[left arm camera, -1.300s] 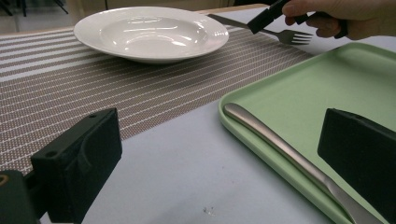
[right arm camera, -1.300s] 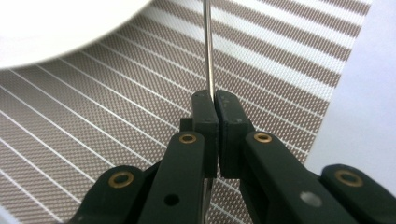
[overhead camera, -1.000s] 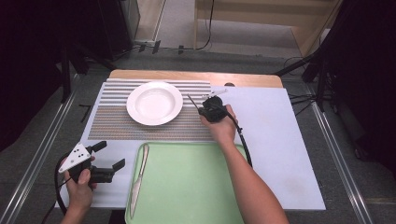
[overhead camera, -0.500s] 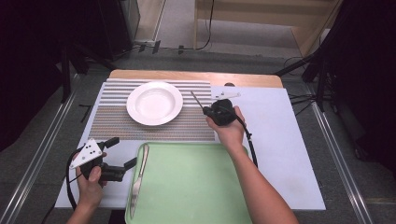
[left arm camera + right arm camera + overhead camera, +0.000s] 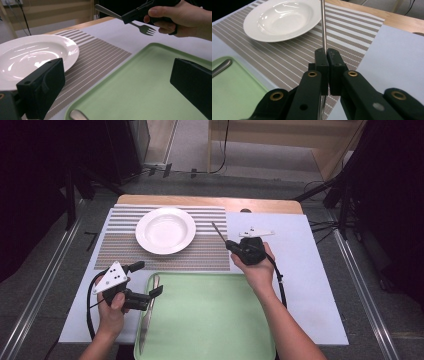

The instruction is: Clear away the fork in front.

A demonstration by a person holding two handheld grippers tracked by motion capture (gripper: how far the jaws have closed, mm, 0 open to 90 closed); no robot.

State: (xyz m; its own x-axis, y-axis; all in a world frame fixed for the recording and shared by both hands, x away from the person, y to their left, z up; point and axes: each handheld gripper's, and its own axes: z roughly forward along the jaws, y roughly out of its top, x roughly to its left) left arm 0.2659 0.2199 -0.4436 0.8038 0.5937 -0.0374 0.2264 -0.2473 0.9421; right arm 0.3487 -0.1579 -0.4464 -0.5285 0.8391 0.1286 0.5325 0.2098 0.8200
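We hold a slim metal fork (image 5: 140, 25) pinched in our right tool (image 5: 231, 245) above the placemat's (image 5: 125, 247) right edge, beside the white plate (image 5: 165, 230), while our left tool (image 5: 145, 282) stands spread at the green tray's (image 5: 215, 320) left rim.

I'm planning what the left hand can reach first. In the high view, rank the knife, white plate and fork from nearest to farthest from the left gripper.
From the left gripper:
1. Knife, just beside it on the green tray's left edge.
2. White plate, up on the striped mat.
3. Fork, far right, held in the right gripper.
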